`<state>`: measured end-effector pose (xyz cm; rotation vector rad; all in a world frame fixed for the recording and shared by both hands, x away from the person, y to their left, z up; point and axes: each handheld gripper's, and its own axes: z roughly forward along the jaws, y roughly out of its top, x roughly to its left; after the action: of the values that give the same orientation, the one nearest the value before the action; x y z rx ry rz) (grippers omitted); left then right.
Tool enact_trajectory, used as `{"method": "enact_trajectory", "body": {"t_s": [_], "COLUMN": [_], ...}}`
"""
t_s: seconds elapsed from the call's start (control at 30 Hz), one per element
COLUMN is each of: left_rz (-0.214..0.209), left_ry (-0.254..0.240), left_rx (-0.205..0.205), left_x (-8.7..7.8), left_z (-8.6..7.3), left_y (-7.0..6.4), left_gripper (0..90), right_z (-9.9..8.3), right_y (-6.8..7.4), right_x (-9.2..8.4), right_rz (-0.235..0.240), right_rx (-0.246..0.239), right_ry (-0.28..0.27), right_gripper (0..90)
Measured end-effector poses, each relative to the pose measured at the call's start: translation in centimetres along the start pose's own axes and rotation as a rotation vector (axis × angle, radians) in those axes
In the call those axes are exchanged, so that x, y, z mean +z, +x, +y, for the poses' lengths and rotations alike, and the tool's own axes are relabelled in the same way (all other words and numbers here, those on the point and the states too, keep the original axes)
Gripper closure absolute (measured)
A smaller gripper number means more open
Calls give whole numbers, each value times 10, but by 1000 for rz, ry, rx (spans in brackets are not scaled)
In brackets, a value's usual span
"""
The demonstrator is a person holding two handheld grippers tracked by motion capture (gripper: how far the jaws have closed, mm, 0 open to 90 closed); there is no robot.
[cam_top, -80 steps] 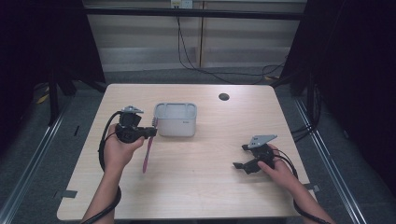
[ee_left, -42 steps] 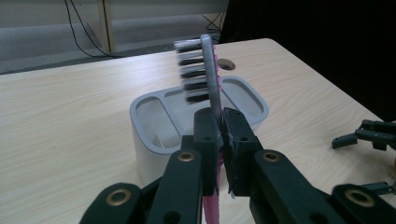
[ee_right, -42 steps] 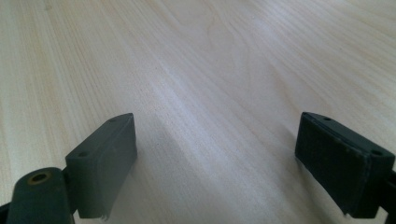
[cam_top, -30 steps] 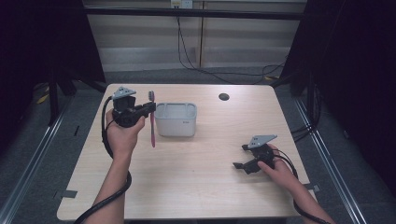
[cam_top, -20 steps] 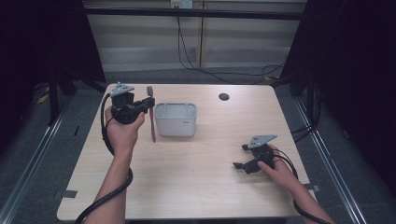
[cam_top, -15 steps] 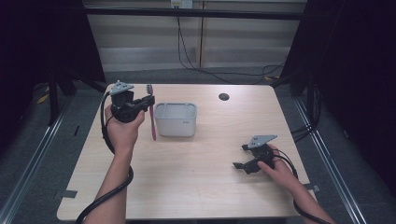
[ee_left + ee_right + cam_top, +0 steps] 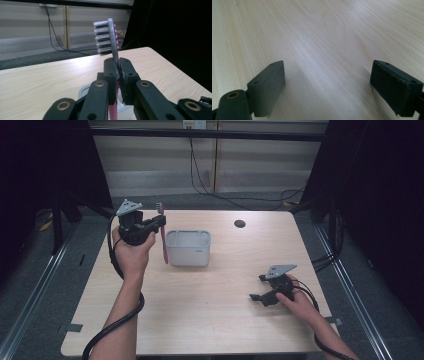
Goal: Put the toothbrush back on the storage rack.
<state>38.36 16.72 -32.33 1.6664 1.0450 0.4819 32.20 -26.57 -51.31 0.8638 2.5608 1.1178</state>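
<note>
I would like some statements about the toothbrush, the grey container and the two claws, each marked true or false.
1. The left claw is shut on the pink-handled toothbrush with grey bristles. True.
2. The toothbrush lies flat on the light wooden table. False: it is held upright in the air, bristles at the top.
3. The right claw holds a pen. False: its jaws stand open with nothing between them, low over the table.
4. The grey rectangular plastic container stands on the table, to the right of the toothbrush in the high view. True.
5. The toothbrush already stands inside the container. False: it hangs beside the container's left wall.
</note>
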Motion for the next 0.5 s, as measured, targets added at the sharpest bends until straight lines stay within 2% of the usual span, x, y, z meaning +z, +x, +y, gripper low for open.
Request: {"method": "enact_trajectory", "body": {"t_s": [0.5], "left_rz": [-11], "left_ry": [-20], "left_rx": [1], "left_x": [3], "left_z": [16], "left_y": [-2], "left_gripper": [849], "right_z": [0], "right_y": [0], "right_x": [0], "right_rz": [0], "right_rx": [3], "right_ry": [-1], "right_gripper": [124]}}
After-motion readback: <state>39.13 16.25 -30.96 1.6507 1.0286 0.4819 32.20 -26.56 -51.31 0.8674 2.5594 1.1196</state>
